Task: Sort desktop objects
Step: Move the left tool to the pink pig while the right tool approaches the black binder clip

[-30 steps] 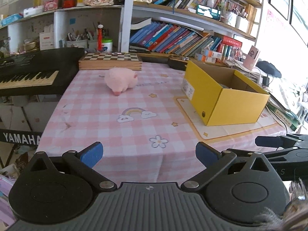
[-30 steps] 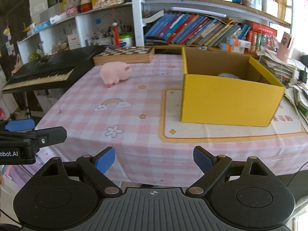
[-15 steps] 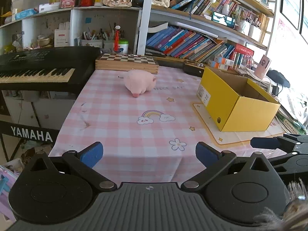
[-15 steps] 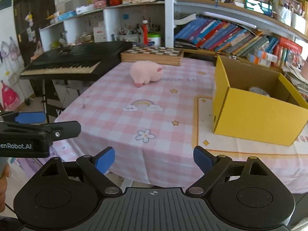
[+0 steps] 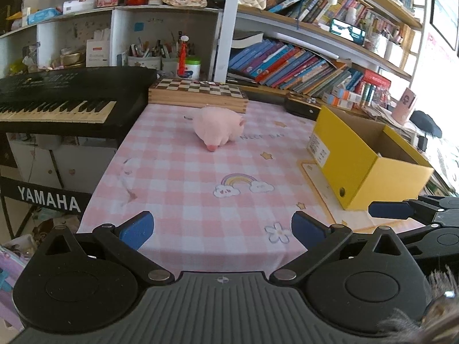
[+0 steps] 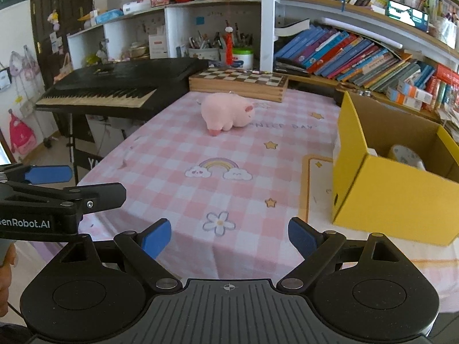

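**Both grippers swing left toward the last toy on the cloth**

Both views have slid leftward across the table since a second ago: the yellow box, once near centre, now sits at the right edge and the keyboard fills more of the left.

Nearest to me, my left gripper (image 5: pixel 221 226) has its blue pads spread wide with only checked cloth between them. My right gripper (image 6: pixel 229 236) is likewise spread and carrying nothing. Each pokes into the other's view from the side, level with the near table edge.

Beyond the pads lies the pink checked tablecloth (image 6: pixel 178 183), bare except for its printed flower and rainbow. To the right stands the yellow box (image 6: pixel 393 197), open-topped, with a pale rounded item (image 6: pixel 406 154) already lying inside, though I cannot tell what it is.

Further back, the pink plush pig (image 6: pixel 226 113) lies on the cloth just in front of the wooden chessboard (image 6: pixel 238 83), well apart from both grippers and the box.

My reading: one thing is sorted, and the pig looks like the only loose object left.
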`<control>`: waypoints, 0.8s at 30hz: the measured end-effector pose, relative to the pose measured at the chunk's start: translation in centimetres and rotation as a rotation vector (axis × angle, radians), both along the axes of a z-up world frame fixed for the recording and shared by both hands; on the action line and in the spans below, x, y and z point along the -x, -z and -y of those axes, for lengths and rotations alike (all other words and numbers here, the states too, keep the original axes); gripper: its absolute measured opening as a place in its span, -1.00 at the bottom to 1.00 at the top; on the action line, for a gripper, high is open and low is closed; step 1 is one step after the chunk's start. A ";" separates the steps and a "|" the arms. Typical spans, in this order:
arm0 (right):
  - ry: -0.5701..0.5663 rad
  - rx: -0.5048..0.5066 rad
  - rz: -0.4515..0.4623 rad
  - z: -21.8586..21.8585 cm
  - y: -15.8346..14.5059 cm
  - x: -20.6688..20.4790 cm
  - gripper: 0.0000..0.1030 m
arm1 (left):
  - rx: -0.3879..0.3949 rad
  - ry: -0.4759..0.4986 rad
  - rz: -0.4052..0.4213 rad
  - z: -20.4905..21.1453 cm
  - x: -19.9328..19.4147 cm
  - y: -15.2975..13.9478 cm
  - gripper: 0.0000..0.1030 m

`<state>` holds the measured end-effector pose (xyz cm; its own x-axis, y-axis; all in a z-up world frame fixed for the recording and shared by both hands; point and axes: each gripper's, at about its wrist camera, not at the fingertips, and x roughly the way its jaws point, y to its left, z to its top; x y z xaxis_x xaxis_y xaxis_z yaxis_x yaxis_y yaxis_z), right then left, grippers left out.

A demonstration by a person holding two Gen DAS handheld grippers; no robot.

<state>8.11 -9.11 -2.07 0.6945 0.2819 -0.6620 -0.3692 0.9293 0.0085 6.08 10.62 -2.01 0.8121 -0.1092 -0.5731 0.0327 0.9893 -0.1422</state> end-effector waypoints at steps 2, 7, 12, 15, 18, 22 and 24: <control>-0.006 0.005 -0.005 -0.1 0.1 -1.0 0.77 | 0.010 -0.013 -0.008 0.0 -0.9 0.2 1.00; -0.027 0.011 -0.015 0.1 0.2 -3.6 0.77 | 0.018 -0.038 -0.016 0.1 -3.3 0.5 1.00; -0.032 0.002 -0.015 0.4 0.2 -6.5 0.77 | 0.021 -0.065 -0.010 0.1 -5.6 0.4 1.00; -0.022 -0.018 -0.019 0.7 0.2 -8.4 0.77 | 0.015 -0.081 -0.005 0.3 -7.1 0.1 1.00; -0.004 -0.050 -0.015 1.1 0.0 -10.2 0.77 | 0.008 -0.102 -0.002 0.4 -8.6 -0.1 1.00; 0.027 -0.085 -0.006 1.5 -0.3 -12.9 0.77 | 0.005 -0.138 0.006 0.3 -10.6 -0.5 1.00; 0.043 -0.100 -0.010 1.9 -0.4 -14.2 0.77 | 0.002 -0.152 0.004 0.4 -11.5 -0.5 1.00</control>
